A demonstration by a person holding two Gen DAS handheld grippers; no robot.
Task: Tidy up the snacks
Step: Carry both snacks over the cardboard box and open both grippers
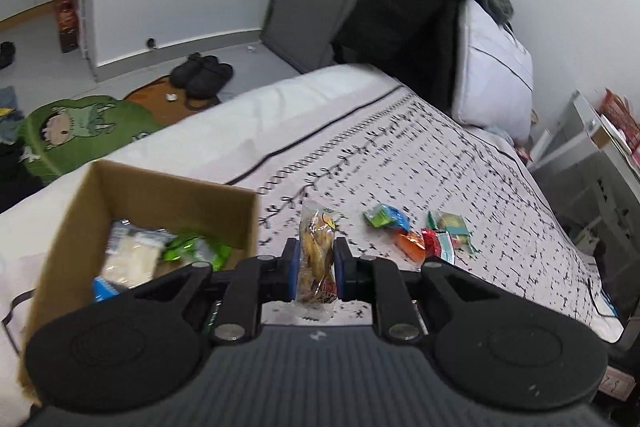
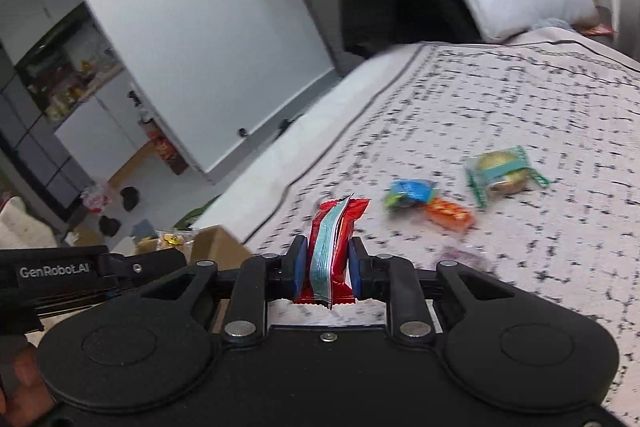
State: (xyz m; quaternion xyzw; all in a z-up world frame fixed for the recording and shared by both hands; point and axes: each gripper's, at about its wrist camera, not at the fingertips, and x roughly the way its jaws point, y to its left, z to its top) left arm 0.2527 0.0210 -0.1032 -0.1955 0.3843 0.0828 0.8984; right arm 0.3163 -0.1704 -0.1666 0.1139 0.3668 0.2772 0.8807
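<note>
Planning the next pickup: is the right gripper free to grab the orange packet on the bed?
Probably not yet. The right gripper is shut on a red packet; nothing covers the orange packet, but the jaws are full.

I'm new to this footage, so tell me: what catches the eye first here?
Each gripper clamps a snack: the left gripper a clear cookie packet, the right gripper a red wrapper. A cardboard box with snacks inside sits at the left on the patterned bed, loose packets lying farther right.
</note>
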